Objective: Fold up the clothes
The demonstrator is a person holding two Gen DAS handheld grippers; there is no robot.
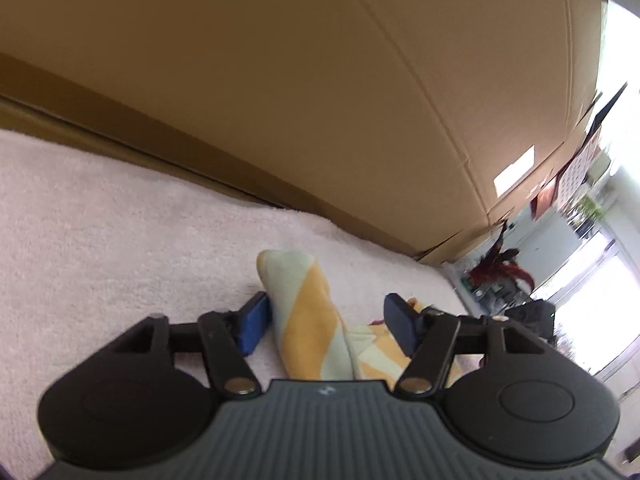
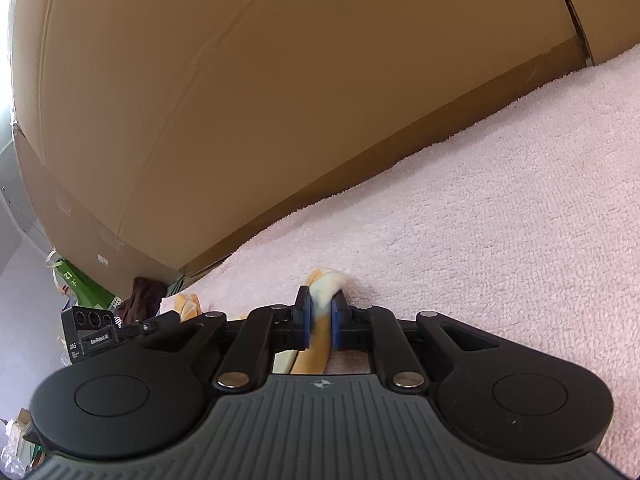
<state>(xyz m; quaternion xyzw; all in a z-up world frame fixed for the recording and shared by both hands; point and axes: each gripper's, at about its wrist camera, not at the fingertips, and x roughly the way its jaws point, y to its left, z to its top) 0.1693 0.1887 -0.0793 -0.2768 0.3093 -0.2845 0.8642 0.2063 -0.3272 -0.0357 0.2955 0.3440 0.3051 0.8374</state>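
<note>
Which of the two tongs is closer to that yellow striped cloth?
Right. The right tongs are shut on an edge of the yellow striped cloth. The left tongs are open, straddling a raised fold of the cloth without pinching it.

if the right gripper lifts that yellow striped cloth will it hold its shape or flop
Likely flop: the striped cloth bunches between the right gripper pads. It drapes in soft folds inside the open left gripper, so it probably sags. It looks light and fuzzy, so unlikely to slip.
</note>
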